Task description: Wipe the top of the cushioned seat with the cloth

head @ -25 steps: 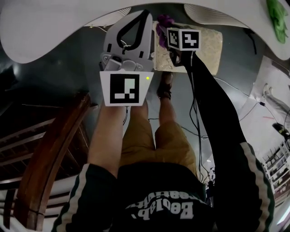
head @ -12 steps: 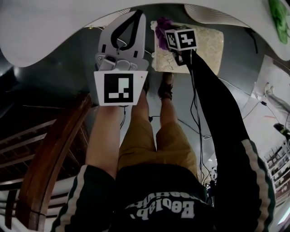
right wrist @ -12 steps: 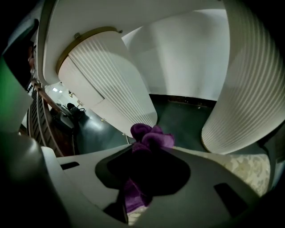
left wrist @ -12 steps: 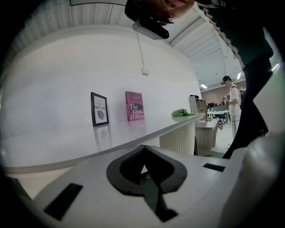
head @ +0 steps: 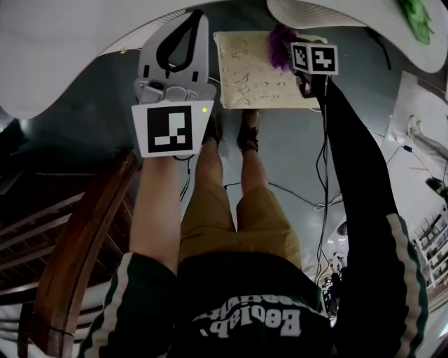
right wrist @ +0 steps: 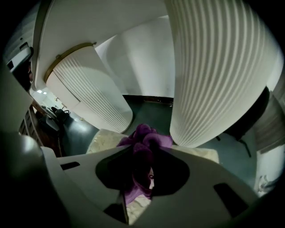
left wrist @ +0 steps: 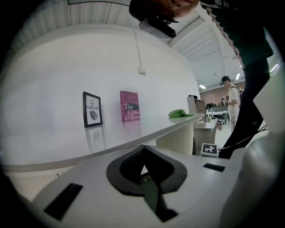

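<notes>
The cushioned seat (head: 248,70) is a cream, patterned square on the dark floor, just beyond the person's shoes. A purple cloth (head: 281,47) lies bunched on its far right part, and my right gripper (head: 297,59) is shut on it below the marker cube. In the right gripper view the cloth (right wrist: 143,153) fills the gap between the jaws, with the seat (right wrist: 106,137) showing underneath. My left gripper (head: 194,17) is raised to the left of the seat, off it. Its jaws are shut with nothing between them (left wrist: 143,156).
A white curved counter (head: 63,49) with a fluted base (right wrist: 218,67) wraps around the far side of the seat. A brown wooden rail (head: 77,238) runs along the left. Cables (head: 308,199) trail on the floor. A green cloth (head: 418,17) lies on the counter.
My right gripper has dragged the purple cloth across the seat top from its left edge to its right side. The left gripper has shifted slightly left, still shut and empty.
</notes>
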### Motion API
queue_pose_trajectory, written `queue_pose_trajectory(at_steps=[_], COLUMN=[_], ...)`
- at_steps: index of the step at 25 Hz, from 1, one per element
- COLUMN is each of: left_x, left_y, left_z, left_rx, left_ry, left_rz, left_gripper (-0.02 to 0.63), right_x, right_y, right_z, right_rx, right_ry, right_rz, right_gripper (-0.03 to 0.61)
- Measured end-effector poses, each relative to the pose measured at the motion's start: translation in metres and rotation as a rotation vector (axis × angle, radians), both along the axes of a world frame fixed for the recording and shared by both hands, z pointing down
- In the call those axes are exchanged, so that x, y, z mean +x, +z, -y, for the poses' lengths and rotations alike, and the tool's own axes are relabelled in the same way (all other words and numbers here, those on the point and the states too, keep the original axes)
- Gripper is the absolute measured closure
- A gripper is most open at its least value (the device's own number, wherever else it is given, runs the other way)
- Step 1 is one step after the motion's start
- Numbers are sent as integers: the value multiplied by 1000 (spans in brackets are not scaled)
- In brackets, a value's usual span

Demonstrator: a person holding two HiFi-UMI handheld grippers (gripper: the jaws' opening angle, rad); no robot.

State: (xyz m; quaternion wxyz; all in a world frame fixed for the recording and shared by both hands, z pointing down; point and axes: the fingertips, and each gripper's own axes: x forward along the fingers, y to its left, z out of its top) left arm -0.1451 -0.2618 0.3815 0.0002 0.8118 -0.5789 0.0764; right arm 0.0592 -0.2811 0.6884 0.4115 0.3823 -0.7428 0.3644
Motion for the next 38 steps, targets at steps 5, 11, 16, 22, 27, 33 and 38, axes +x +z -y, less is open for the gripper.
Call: queue_pose_trajectory(at_steps=[5,11,16,22,27,33,38], left_x=[19,33,35,39,37,20,3], left_y=[3,7,9,12,11,16,20], left_z=[10,16,22,20,14,1,-12], left_rx=[-8,-21,-29,-34,-22,-36,-44], left_ry=[8,14,1,2,5,-29,-59], left_rz=[-1,1,-25,-39,-39,-45,-57], left_gripper=[600,600,600,600,600,600,600], right_x=[65,120,162,167,123,12,-92], right_y=[2,1,2,0,-33,-63,-73], right_z=[16,34,43,44,42,-12,-68], right_rx=[16,38,63,98,164,140,44], right_ry=[-4,6,109,115,123,86,37], right_rz=[-55,-124,-218,-263,-95,163,322], right_gripper=[476,476,479,480,477,477,477])
